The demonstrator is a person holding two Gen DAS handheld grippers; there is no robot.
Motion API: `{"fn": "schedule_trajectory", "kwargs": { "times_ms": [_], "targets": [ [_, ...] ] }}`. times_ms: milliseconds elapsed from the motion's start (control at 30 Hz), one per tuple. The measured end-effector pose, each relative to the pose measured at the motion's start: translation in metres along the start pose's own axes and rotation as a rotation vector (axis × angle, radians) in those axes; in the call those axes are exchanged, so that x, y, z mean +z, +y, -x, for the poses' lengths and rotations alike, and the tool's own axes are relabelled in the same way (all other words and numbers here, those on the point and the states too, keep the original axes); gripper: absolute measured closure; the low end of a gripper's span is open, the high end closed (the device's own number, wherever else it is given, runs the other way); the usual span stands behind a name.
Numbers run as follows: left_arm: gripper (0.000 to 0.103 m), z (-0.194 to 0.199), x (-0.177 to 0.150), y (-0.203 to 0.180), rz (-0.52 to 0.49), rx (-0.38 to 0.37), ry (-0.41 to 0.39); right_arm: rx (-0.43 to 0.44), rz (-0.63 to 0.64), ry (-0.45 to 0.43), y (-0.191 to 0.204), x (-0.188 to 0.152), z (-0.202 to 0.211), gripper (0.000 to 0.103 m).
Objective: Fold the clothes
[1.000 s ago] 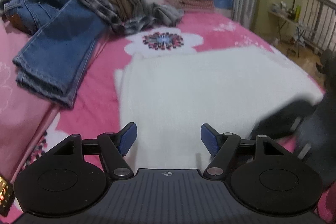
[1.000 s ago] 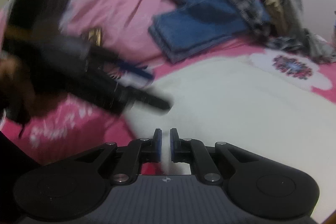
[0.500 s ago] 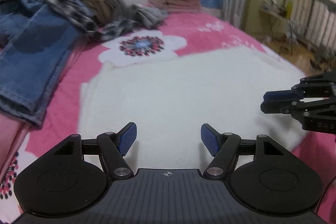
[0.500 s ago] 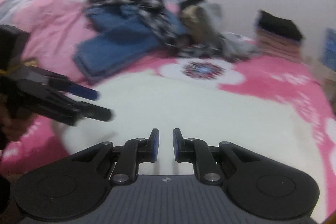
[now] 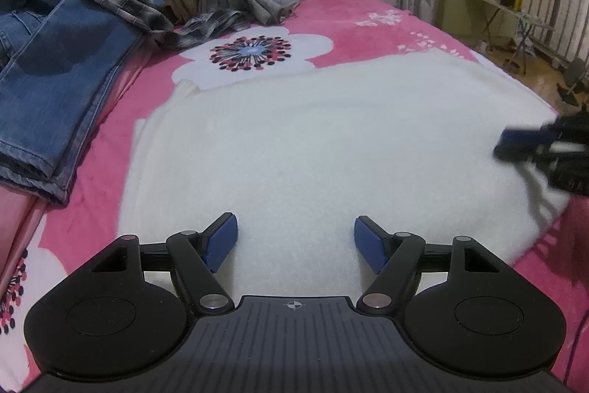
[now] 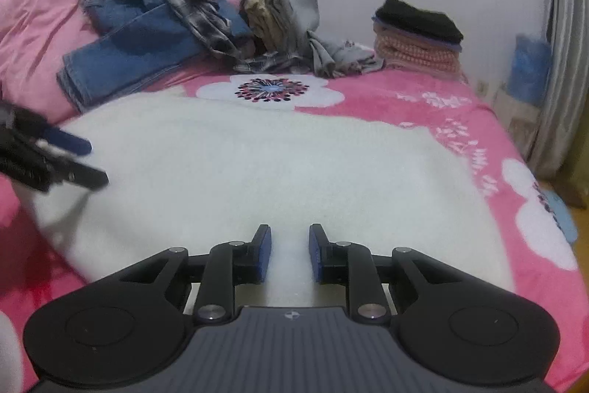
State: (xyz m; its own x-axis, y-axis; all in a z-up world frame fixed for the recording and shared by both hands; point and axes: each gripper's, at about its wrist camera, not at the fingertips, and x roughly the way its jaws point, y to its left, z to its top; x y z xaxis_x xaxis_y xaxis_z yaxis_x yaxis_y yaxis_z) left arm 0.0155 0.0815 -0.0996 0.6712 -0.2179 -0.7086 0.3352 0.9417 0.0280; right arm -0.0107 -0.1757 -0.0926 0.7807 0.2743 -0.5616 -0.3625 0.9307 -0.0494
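A: Where do we have the white garment (image 5: 331, 150)?

B: Spread flat on the pink floral bedspread (image 5: 368, 35), in front of both our tools, with the jeans (image 5: 55, 80) and the heap of unfolded clothes (image 6: 206, 10) beyond it.

A: And our left gripper (image 5: 294, 242)?

B: Spread wide over the garment's near edge, nothing between the pads.

A: Our right gripper (image 6: 289, 253)?

B: Its jaws are opening, a narrow gap so far, with only white fabric seen below them, nothing pinched.

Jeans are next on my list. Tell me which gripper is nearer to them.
Left. The left gripper hovers over the white garment's edge beside the jeans; the right gripper is across it.
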Motion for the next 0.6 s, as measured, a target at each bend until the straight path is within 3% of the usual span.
{"fn": "schedule_trajectory", "kwargs": {
  "times_ms": [67, 133, 233, 400, 467, 600],
  "targets": [
    [0.03, -0.001, 0.001, 0.0, 0.007, 0.003, 0.003, -0.062, 0.006, -0.035, -0.005, 0.003, 0.004, 0.079],
    [0.029, -0.001, 0.002, 0.0, 0.012, 0.005, 0.005, -0.115, -0.021, 0.007, -0.017, -0.001, -0.007, 0.079],
    [0.028, -0.002, 0.002, 0.0, 0.01, 0.007, 0.008, -0.103, -0.022, 0.014, -0.028, -0.01, -0.015, 0.079],
    [0.028, -0.001, 0.001, 0.002, 0.017, 0.006, 0.008, -0.185, -0.011, 0.017, -0.035, 0.0, -0.022, 0.079],
    [0.028, -0.001, 0.001, 0.002, 0.018, 0.007, 0.009, -0.18, -0.031, 0.023, -0.048, -0.005, -0.031, 0.08],
    [0.028, -0.001, 0.001, 0.002, 0.019, 0.007, 0.01, -0.206, -0.061, 0.0, -0.052, 0.012, -0.026, 0.08]
  ]
}}
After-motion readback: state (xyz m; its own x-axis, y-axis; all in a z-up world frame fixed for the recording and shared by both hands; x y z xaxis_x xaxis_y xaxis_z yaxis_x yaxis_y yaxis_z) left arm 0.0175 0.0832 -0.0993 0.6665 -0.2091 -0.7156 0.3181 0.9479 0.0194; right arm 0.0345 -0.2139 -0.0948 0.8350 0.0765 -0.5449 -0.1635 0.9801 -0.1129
